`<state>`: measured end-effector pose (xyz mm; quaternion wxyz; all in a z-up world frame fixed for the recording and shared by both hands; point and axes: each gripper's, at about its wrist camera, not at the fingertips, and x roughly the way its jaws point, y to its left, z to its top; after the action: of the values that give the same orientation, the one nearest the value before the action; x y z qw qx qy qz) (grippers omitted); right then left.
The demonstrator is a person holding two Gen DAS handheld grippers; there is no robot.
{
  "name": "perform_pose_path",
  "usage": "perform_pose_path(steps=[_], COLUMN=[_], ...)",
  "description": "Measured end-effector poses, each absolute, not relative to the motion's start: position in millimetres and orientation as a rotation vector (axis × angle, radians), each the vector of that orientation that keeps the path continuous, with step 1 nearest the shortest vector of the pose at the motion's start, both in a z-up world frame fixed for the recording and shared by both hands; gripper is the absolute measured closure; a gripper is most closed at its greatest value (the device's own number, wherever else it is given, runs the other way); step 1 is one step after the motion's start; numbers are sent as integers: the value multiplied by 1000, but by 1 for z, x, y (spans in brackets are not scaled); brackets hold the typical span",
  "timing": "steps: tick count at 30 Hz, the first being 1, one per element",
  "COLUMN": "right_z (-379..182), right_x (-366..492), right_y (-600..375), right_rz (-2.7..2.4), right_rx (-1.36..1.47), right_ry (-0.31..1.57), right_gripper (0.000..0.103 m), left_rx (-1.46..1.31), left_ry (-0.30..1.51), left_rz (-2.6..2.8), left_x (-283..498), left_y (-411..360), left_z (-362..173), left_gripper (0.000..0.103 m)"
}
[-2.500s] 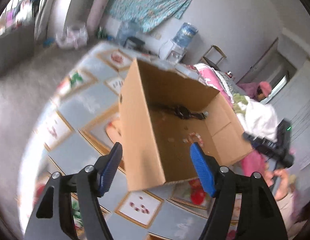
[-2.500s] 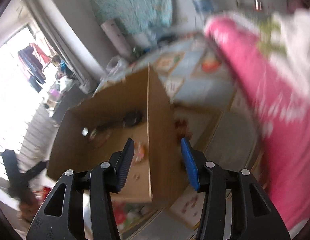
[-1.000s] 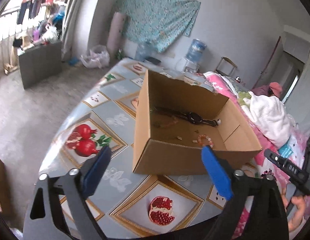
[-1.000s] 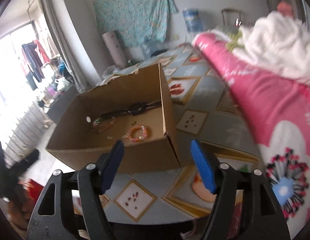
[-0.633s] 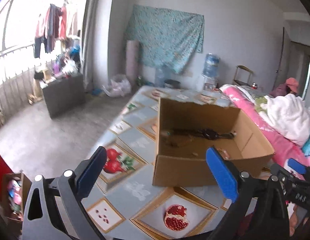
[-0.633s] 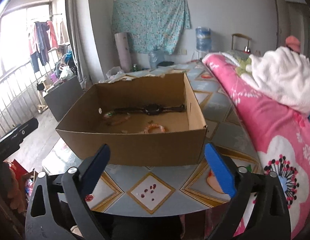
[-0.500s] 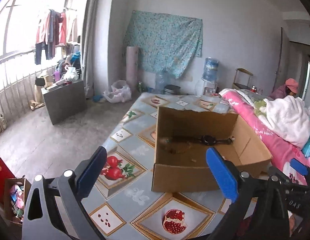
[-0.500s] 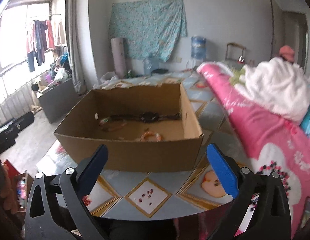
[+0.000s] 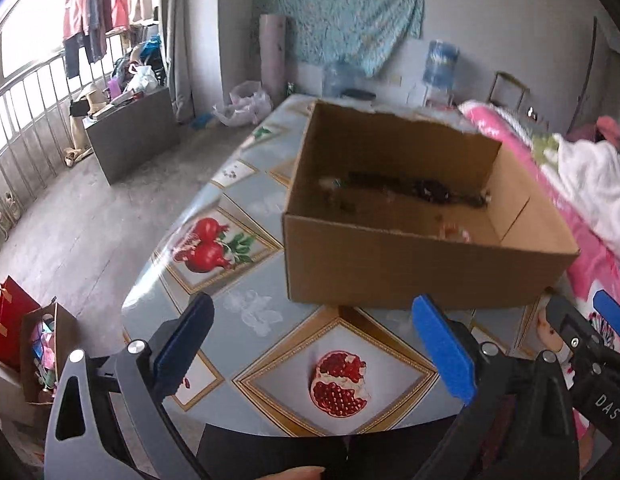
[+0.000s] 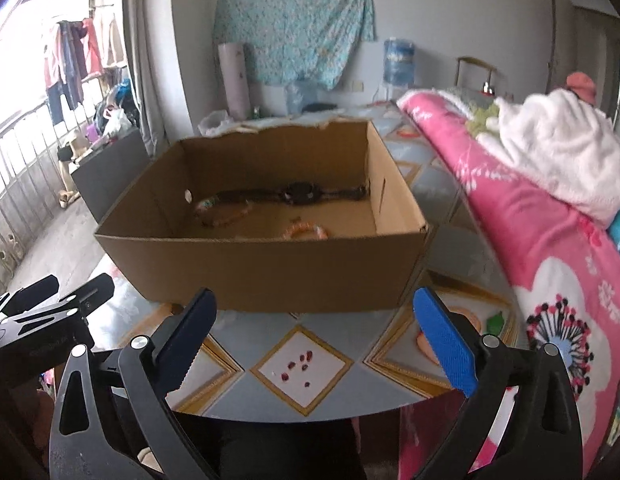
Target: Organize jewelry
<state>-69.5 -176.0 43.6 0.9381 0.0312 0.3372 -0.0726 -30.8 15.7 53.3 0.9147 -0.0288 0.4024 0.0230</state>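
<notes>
An open cardboard box (image 9: 410, 268) (image 10: 265, 264) stands on the table. Inside lie a black watch (image 10: 301, 193) (image 9: 434, 191), a brownish bead bracelet (image 10: 225, 216) and an orange-pink bead bracelet (image 10: 305, 233) (image 9: 454, 233). My left gripper (image 9: 314, 344) is open and empty, held back over the table's near edge, in front of the box. My right gripper (image 10: 316, 340) is open and empty, also in front of the box. The left gripper shows at the lower left of the right wrist view (image 10: 41, 312).
The table (image 9: 269, 320) has a grey cloth with pomegranate pictures. A pink flowered blanket (image 10: 542, 240) with a white towel (image 10: 558, 148) lies to the right. The floor drops away to the left, with a grey cabinet (image 9: 129, 136) and bags (image 9: 25, 344).
Both grippers have pulled back from the box and opened wide. They were close over its walls before; now they hover at the table's near edge, and the box stands still.
</notes>
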Motion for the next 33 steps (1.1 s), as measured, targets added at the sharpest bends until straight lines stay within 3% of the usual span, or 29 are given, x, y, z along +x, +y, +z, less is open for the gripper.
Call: perform_pose_path(steps=[33], right_z=[28], right_x=[-52], right_y=[-181], right_rz=[-121], right_rx=[89], right_ry=[781], right_gripper=[8], left_rx=[-3], left_ry=[945], left_rz=[30], left_x=[-18], left_y=[-2], left_z=[33], left_gripper=[5])
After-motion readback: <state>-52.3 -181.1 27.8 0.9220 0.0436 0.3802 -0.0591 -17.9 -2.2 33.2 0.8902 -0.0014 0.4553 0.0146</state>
